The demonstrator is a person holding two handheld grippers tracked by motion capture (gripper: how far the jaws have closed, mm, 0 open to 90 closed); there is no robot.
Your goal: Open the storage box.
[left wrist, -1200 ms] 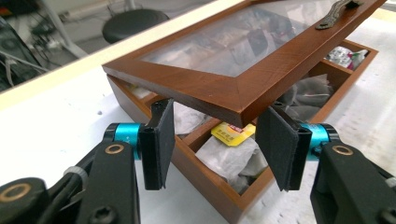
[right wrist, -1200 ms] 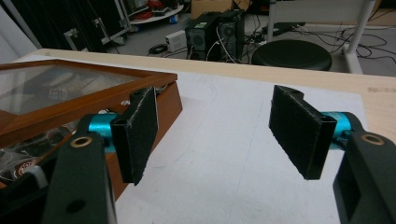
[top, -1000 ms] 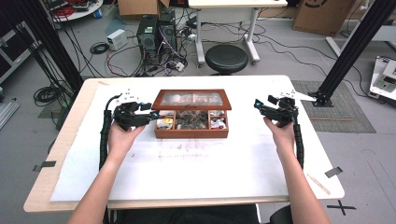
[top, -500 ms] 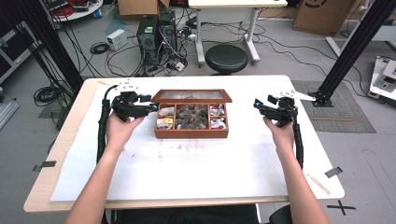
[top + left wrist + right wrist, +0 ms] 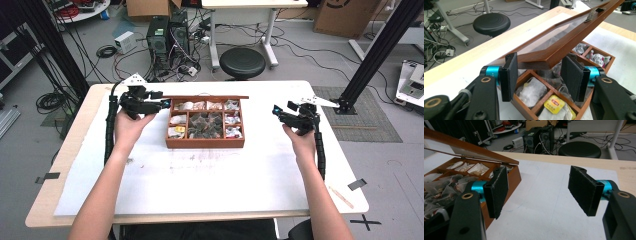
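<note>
A brown wooden tea box (image 5: 205, 143) with several compartments of tea bags stands mid-table. Its glass-paned lid (image 5: 207, 97) is lifted steeply, edge-on from above. My left gripper (image 5: 161, 104) is at the lid's left front corner. In the left gripper view the lid's corner (image 5: 541, 58) sits between the open jaws of this gripper (image 5: 539, 72), above a yellow tea bag (image 5: 554, 103). My right gripper (image 5: 276, 111) hovers open to the right of the box, apart from it. Nothing is between the pads of this right gripper (image 5: 544, 190), and the box (image 5: 512, 178) is beside its left pad.
White paper (image 5: 200, 175) covers the wooden table (image 5: 75, 150). Beyond the far edge are a black stool (image 5: 242, 62), a computer tower (image 5: 159, 32) and floor cables. Black frame posts (image 5: 380, 50) rise at the back right. A stick (image 5: 341, 197) lies at the right front.
The lid has swung upward from a low tilt to a steep one. My left gripper moved up and away with its corner. The right gripper stayed about where it was.
</note>
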